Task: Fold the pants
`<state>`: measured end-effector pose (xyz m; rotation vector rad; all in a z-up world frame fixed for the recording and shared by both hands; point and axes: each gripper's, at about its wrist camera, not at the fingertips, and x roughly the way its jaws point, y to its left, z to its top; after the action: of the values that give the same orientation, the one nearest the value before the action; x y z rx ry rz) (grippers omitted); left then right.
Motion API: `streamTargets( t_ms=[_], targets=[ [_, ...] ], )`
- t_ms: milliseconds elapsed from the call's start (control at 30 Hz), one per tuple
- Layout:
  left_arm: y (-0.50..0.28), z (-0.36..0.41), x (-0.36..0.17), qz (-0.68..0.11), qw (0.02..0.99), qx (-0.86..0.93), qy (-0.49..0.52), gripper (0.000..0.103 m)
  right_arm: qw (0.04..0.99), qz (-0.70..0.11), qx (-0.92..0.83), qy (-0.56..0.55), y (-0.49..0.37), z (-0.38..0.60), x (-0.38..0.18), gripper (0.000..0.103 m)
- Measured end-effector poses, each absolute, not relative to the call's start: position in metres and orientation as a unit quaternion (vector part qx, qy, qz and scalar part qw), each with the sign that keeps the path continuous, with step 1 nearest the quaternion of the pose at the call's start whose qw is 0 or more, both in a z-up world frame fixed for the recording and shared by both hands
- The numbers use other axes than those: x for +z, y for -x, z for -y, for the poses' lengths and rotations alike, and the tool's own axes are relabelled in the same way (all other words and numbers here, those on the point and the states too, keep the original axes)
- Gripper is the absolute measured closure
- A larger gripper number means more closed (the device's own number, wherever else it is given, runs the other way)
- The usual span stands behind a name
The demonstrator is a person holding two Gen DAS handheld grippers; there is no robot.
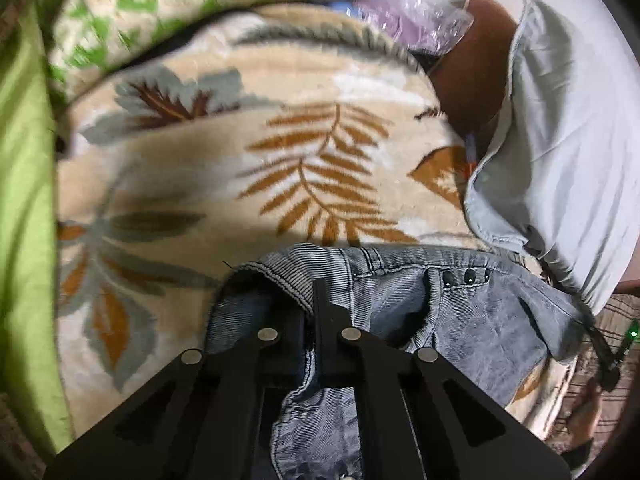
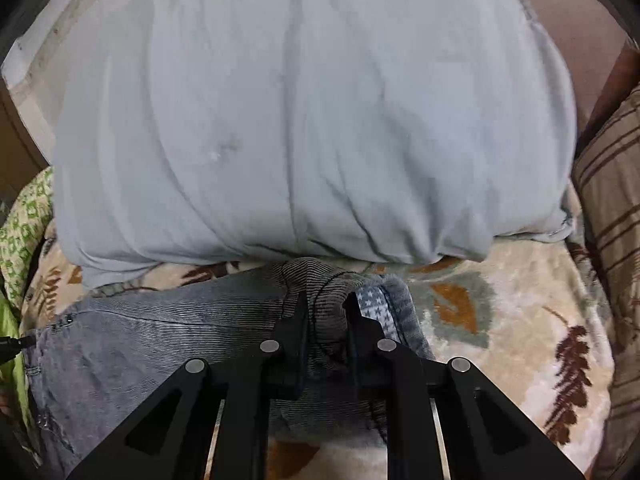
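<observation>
Both grippers pinch the grey jeans on a leaf-patterned blanket.

The pants (image 1: 472, 320) are faded grey-blue ribbed denim, lying crumpled on the cream blanket (image 1: 200, 160) just near of a pale blue pillow (image 2: 312, 120). The left gripper (image 1: 310, 308) has its fingers together, clamped on a stitched edge of the pants near three dark studs. The right gripper (image 2: 326, 308) has its fingers clamped on a bunched fold, beside a starred inner lining at the right end of the pants.
</observation>
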<state>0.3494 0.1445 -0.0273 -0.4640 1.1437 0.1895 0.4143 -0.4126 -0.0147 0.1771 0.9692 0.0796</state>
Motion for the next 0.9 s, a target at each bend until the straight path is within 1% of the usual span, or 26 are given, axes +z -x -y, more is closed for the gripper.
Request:
streamTargets(
  t_ms=[133, 400, 533, 900],
  targets=[
    [-0.336, -0.138, -0.004, -0.512, 0.832, 0.088, 0.194, 0.101, 0.888, -0.45, 0.045, -0.085, -0.401, 0.419, 0.007, 0.088],
    [-0.313, -0.14, 0.029, -0.486, 0.844, 0.06, 0.221, 0.101, 0.895, -0.431, 0.047, -0.104, -0.365, 0.435, 0.039, 0.088],
    [-0.295, -0.135, 0.046, -0.471, 0.854, 0.053, 0.217, 0.101, 0.897, -0.424, 0.042, -0.116, -0.344, 0.435, 0.043, 0.088],
    [-0.228, -0.112, 0.084, -0.433, 0.881, 0.046, 0.185, 0.101, 0.902, -0.398, 0.03, -0.162, -0.246, 0.457, 0.068, 0.088]
  ],
)
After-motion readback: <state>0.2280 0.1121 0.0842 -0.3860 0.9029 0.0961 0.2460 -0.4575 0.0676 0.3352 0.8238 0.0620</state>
